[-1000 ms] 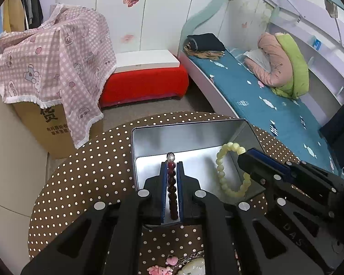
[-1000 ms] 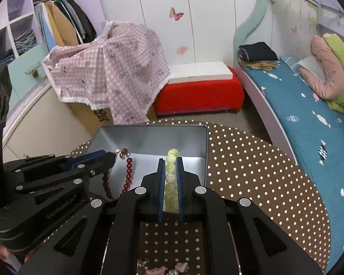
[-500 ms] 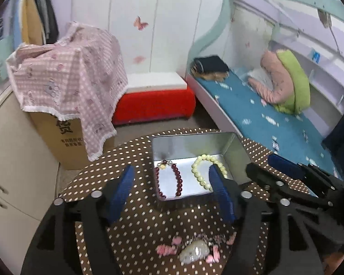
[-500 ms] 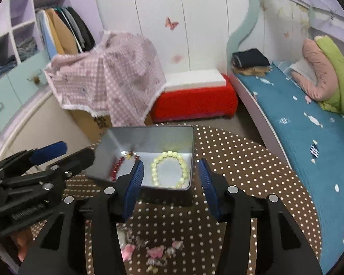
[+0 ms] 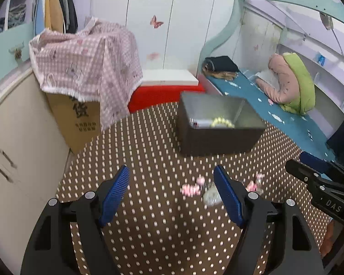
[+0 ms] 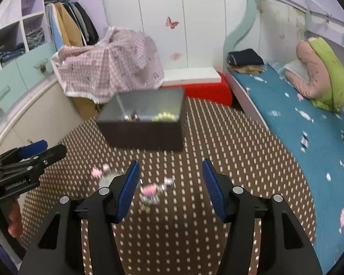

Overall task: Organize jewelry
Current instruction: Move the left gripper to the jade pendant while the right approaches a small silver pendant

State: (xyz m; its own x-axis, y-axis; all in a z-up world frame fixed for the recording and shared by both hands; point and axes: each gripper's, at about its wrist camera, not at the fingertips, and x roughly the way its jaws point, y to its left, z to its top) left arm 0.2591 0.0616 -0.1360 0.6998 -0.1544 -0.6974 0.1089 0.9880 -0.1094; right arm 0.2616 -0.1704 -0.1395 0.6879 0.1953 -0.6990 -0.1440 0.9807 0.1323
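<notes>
A grey metal tin stands on the brown polka-dot table. A pale green bead bracelet and a dark red bead bracelet lie inside it. A pink charm bracelet with a pale stone lies on the table in front of the tin. My left gripper is open and empty, just left of the charm bracelet. My right gripper is open and empty, with the bracelet near its left finger.
A cardboard box under a pink checked cloth stands left of the table. A red bench is behind it, and a bed with a teal sheet runs along the right. A cream cabinet is at the left edge.
Both grippers let go of the bead bracelets, which now lie in the tin, opened wide and pulled back and down toward the charm bracelet on the table.
</notes>
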